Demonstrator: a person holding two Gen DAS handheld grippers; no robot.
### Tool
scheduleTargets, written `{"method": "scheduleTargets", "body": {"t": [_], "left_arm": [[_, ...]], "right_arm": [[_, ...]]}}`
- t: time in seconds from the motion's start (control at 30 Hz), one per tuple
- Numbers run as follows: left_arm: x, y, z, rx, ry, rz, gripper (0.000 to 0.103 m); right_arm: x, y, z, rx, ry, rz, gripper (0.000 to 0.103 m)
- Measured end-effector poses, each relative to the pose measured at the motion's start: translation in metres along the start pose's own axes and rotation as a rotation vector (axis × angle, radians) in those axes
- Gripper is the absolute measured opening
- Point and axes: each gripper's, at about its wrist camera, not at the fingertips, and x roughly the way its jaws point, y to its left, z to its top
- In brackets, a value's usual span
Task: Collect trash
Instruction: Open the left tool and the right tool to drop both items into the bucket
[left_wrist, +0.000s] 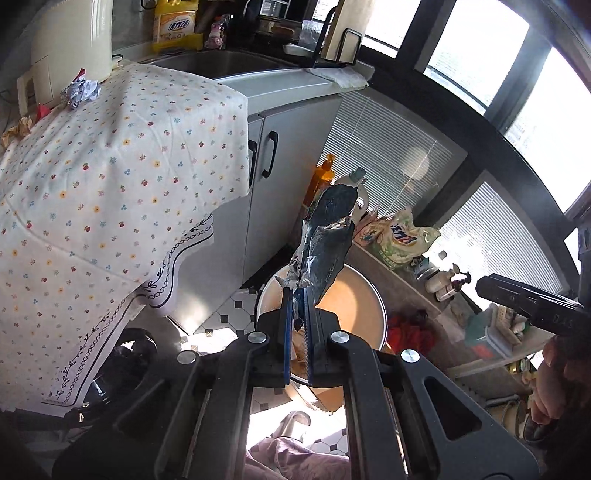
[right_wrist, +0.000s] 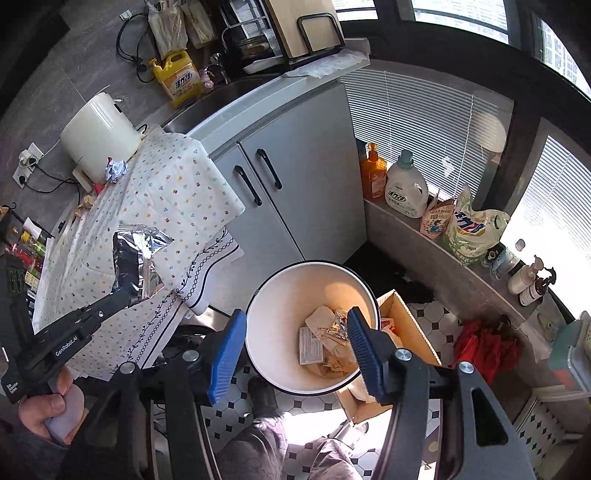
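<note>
My left gripper (left_wrist: 300, 317) is shut on a silver and dark foil snack bag (left_wrist: 327, 236) and holds it upright above the white round bin (left_wrist: 376, 306). In the right wrist view the same bag (right_wrist: 136, 254) hangs off the table's edge, left of the bin (right_wrist: 266, 295). My right gripper (right_wrist: 295, 343) is open and empty, its jaws straddling the bin's mouth from above. The bin holds several wrappers and papers (right_wrist: 325, 343). A crumpled foil ball (left_wrist: 83, 92) and a brown scrap (left_wrist: 18, 129) lie on the floral tablecloth (left_wrist: 110, 177); the ball also shows in the right wrist view (right_wrist: 116, 170).
A cream kettle (right_wrist: 98, 133) stands at the table's back. Grey cabinet with sink (right_wrist: 288, 166) is behind the bin. A cardboard box (right_wrist: 406, 332) stands right of the bin. Detergent bottles (right_wrist: 406, 188) and bags line the window ledge. A red cloth (right_wrist: 484, 347) lies on the tiled floor.
</note>
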Motion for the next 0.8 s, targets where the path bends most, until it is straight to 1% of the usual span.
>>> {"method": "scheduleTargets", "body": {"t": [0.23, 0.3, 0.4, 0.6, 0.67, 0.73, 0.8], "left_arm": [[0.048, -0.026, -0.009, 0.045, 0.102, -0.059, 0.006], [0.060, -0.033, -0.010, 0.044, 0.133, -0.088, 0.006], [0.076, -0.045, -0.011, 0.069, 0.165, -0.115, 0.006], [0.112, -0.057, -0.024, 0.069, 0.248, -0.162, 0.007], [0.119, -0.059, -0.028, 0.075, 0.265, -0.161, 0.012], [0.121, -0.058, -0.030, 0.070, 0.264, -0.159, 0.016], [0.121, -0.056, -0.029, 0.063, 0.258, -0.151, 0.028]], "right_arm": [[-0.009, -0.024, -0.015, 0.044, 0.008, -0.031, 0.056], [-0.008, -0.030, -0.019, 0.061, 0.014, -0.040, 0.056], [-0.008, -0.038, -0.024, 0.084, 0.022, -0.055, 0.056], [-0.006, -0.052, -0.033, 0.113, 0.038, -0.092, 0.056], [-0.006, -0.055, -0.035, 0.115, 0.041, -0.103, 0.056], [-0.007, -0.056, -0.036, 0.116, 0.043, -0.110, 0.056], [-0.007, -0.057, -0.037, 0.117, 0.043, -0.115, 0.056]]}}
